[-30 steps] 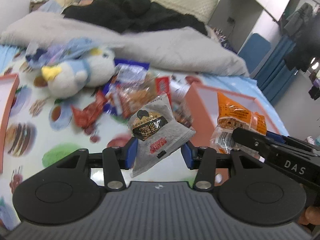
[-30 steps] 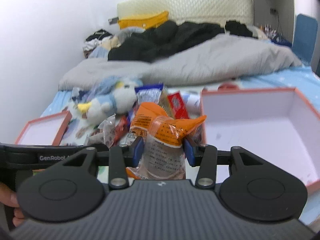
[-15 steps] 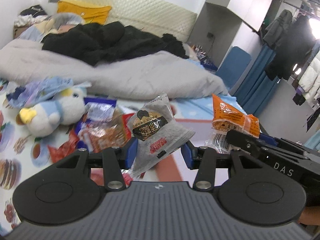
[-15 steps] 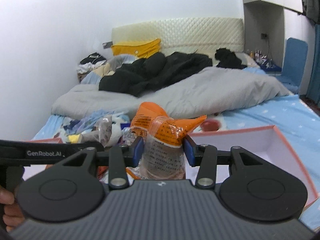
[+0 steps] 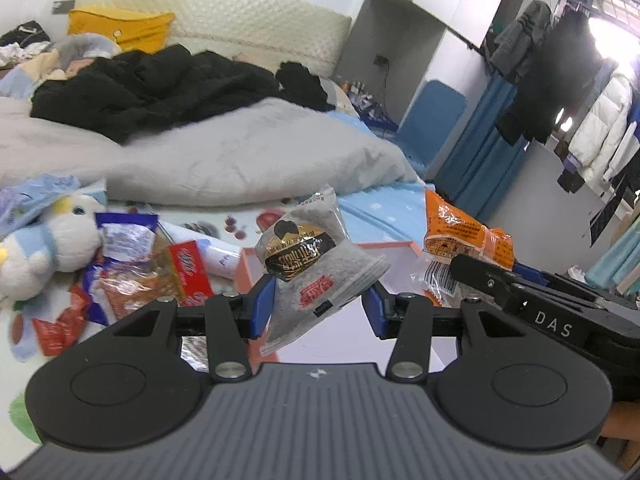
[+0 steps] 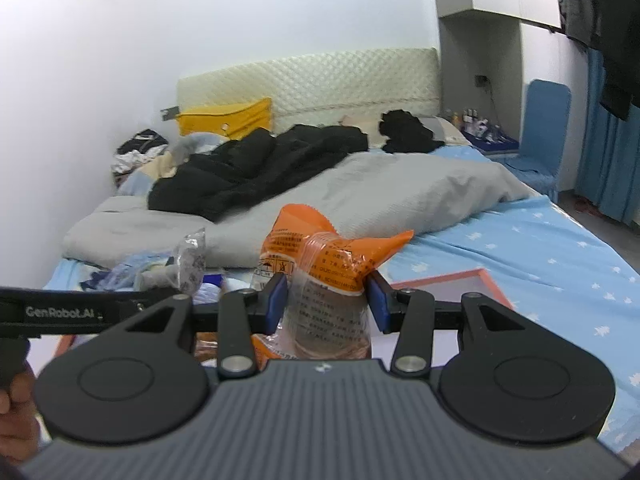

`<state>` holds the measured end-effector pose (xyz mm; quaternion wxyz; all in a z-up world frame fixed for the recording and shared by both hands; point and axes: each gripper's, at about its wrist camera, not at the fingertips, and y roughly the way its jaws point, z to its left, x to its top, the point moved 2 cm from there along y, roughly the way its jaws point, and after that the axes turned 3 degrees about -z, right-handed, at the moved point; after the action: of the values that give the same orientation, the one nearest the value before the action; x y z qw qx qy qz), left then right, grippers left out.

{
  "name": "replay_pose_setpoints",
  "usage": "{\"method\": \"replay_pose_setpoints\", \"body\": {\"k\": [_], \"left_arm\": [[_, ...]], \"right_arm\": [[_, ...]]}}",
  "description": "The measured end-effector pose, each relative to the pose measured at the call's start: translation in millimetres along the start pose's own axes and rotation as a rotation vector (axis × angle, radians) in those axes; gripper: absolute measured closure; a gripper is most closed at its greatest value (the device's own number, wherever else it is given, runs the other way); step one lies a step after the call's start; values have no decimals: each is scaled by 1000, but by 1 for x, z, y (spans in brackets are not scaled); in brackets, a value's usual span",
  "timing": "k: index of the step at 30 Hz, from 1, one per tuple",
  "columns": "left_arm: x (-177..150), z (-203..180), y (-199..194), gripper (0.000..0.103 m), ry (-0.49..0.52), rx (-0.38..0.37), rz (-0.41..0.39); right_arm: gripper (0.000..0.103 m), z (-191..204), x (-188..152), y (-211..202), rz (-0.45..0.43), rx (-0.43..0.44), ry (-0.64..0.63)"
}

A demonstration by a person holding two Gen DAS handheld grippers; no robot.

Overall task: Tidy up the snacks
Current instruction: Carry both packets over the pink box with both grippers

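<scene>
Grippers are rising off the bed, each carrying one snack toward the box. Left wrist view: left gripper (image 5: 318,306) is clamping one grey packet (image 5: 316,264), the snack pile (image 5: 136,268) sinking far left, one pink box (image 5: 384,246) just beyond. Right wrist view: right gripper (image 6: 328,300) is pinching one orange packet (image 6: 326,264), box corner lying near right.
</scene>
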<state>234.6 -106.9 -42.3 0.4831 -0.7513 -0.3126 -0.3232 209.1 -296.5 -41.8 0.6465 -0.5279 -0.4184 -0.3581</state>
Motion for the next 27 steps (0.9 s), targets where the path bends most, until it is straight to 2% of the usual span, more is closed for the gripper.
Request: {"method": "replay_pose_setpoints", "body": {"k": [4, 11, 21, 27], "left_arm": [[-7, -10, 31, 50, 4, -6, 40], [-29, -21, 100, 50, 43, -12, 163], [-62, -35, 174, 50, 95, -22, 307], [-67, -32, 186, 46, 95, -4, 310]], "right_arm": [[56, -23, -11, 17, 43, -29, 26], [56, -59, -41, 49, 150, -77, 72], [56, -90, -88, 89, 300, -112, 122], [54, -98, -106, 98, 355, -118, 155]]}}
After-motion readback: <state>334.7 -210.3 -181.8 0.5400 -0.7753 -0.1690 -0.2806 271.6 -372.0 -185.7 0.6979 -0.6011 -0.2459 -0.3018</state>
